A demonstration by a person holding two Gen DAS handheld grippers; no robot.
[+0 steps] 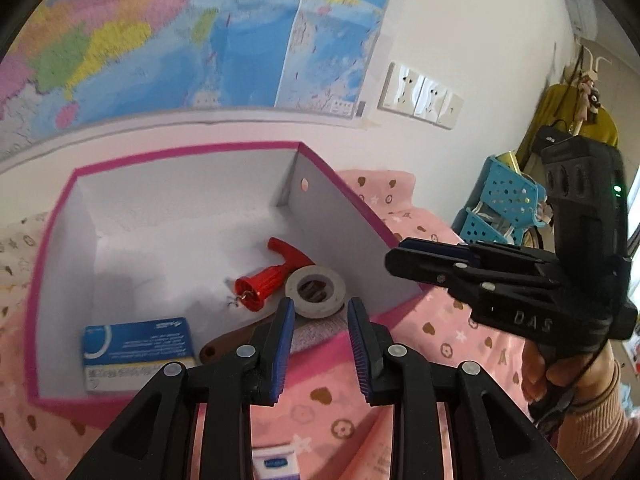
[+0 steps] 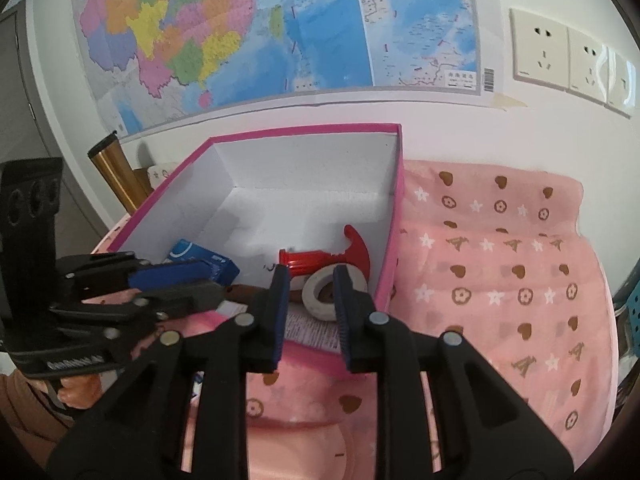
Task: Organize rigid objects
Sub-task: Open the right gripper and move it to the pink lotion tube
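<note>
We hold our left gripper (image 1: 320, 312) and right gripper (image 2: 310, 280) over the near edge of a pink-rimmed cardboard box (image 1: 56, 240), each with its jaws narrowly apart and nothing between the pads. Inside the box lie a red plastic tool (image 1: 268, 276), a grey roll of tape (image 1: 316, 290) touching it, and a blue and white carton (image 1: 136, 354) whose print is too blurred to read. The other gripper's body reads "DAS". A wall map (image 2: 240, 28) hangs behind.
</note>
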